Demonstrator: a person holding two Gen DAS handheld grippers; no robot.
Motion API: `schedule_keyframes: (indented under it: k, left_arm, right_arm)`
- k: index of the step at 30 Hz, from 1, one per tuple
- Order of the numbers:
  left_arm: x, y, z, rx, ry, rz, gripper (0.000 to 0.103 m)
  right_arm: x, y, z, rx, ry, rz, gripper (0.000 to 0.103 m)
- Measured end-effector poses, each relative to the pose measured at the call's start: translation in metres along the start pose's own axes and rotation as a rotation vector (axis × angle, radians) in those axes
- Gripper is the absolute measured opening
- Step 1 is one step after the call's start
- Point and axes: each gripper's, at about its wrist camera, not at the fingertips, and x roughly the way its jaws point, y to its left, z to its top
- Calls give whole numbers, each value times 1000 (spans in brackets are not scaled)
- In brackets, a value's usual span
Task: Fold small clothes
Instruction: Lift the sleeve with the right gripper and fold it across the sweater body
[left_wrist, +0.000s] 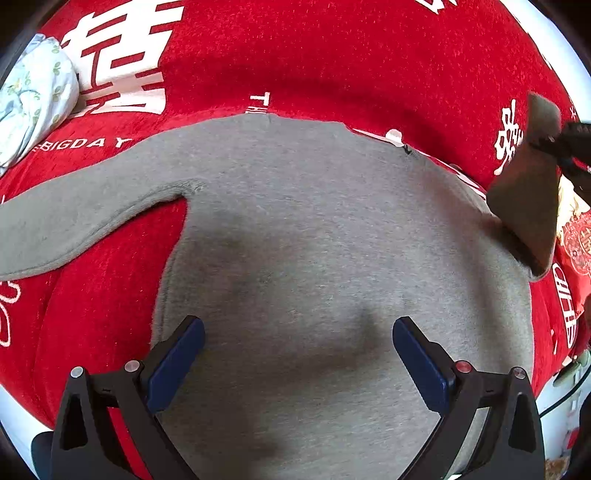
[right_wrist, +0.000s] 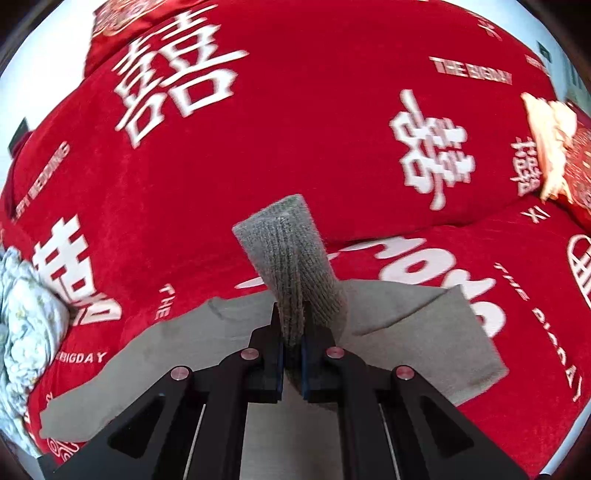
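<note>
A small grey sweater (left_wrist: 295, 236) lies flat on a red blanket (left_wrist: 332, 59) with white lettering. Its left sleeve (left_wrist: 74, 218) stretches out to the left. My left gripper (left_wrist: 298, 332) hovers open over the sweater's body, nothing between its blue pads. My right gripper (right_wrist: 291, 332) is shut on the ribbed cuff (right_wrist: 288, 243) of the other sleeve, which stands up above the jaws. In the left wrist view that lifted sleeve (left_wrist: 524, 199) rises at the right edge, held by the right gripper (left_wrist: 554, 144). The sweater's body (right_wrist: 221, 332) lies under the right gripper.
A crumpled white cloth with a leaf print (left_wrist: 33, 92) lies at the blanket's left edge, also seen as the white cloth (right_wrist: 26, 332). A red and gold patterned cushion (right_wrist: 580, 166) with a cream cloth (right_wrist: 550, 136) sits at the right.
</note>
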Motion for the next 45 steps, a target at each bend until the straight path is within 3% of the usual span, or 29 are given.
schedule_keyframes:
  k: [15, 22, 25, 26, 27, 28, 33, 35, 38, 40, 43, 45]
  left_arm:
    - [-29, 46, -4, -69, -47, 14, 103]
    - [-23, 62, -8, -113, -27, 9, 102]
    - [-21, 63, -9, -121, -16, 4, 102]
    - [-20, 62, -10, -121, -15, 4, 102]
    - [-21, 60, -9, -121, -14, 5, 102]
    - [-21, 59, -9, -119, -14, 5, 102]
    - [-27, 46, 0, -105, -20, -6, 103]
    - [-25, 37, 7, -92, -16, -12, 103]
    - [-19, 20, 25, -68, -9, -7, 102]
    - [-13, 8, 38, -55, -3, -30, 102]
    - [9, -11, 59, -40, 15, -34, 103]
    - [32, -25, 73, -21, 50, -21, 103]
  right_arm:
    - [57, 146, -45, -199, 113, 147, 7]
    - [102, 165, -81, -264, 243, 117, 8]
    - [115, 172, -100, -319, 344, 163, 25]
    - [116, 174, -104, -333, 372, 201, 41]
    - [111, 174, -107, -345, 376, 248, 51]
    - [106, 174, -107, -352, 365, 271, 53]
    - [71, 129, -83, -303, 266, 294, 70]
    - [65, 94, -69, -257, 227, 239, 74]
    - [74, 29, -54, -225, 218, 14, 74]
    - [83, -9, -52, -193, 231, -79, 74]
    - [100, -60, -55, -97, 272, -122, 73]
    - [96, -72, -55, -117, 206, -107, 73]
